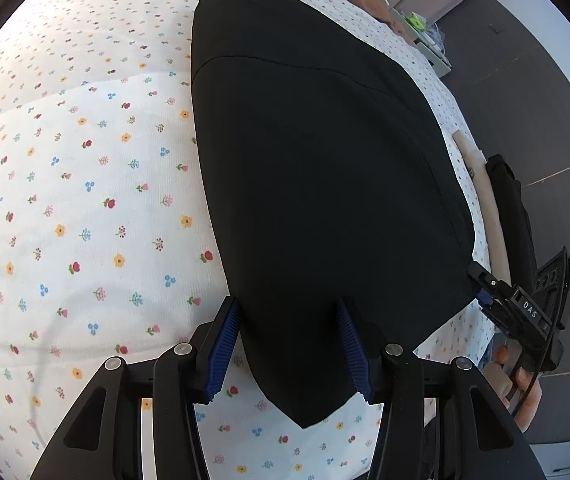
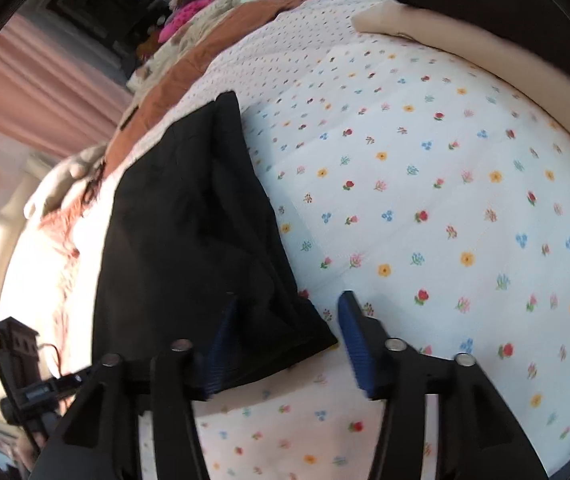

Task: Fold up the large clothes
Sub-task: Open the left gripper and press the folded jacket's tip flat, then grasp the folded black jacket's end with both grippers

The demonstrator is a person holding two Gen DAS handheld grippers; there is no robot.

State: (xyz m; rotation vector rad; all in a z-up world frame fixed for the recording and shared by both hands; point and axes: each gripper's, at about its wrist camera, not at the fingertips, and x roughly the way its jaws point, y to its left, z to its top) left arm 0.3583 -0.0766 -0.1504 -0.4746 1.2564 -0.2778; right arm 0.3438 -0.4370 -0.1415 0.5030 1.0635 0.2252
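Note:
A black garment (image 1: pixel 317 168) lies folded flat on a white floral bedsheet (image 1: pixel 85 184). My left gripper (image 1: pixel 289 340) is open, its blue-padded fingers (image 1: pixel 225 344) on either side of the garment's near corner, just above it. In the right wrist view the same black garment (image 2: pixel 189 240) lies to the left, with layered folded edges. My right gripper (image 2: pixel 289 344) is open over the garment's near corner; the left pad lies over the cloth, the right pad over bare sheet (image 2: pixel 445 200). The right gripper also shows at the garment's right edge in the left wrist view (image 1: pixel 485 280).
The bed edge with a cream rim (image 1: pixel 489 216) and dark floor (image 1: pixel 525 100) lie to the right. A brown blanket (image 2: pixel 189 64) and piled clothes (image 2: pixel 205 12) sit at the far end of the bed. A cream pillow (image 2: pixel 445 36) lies at the upper right.

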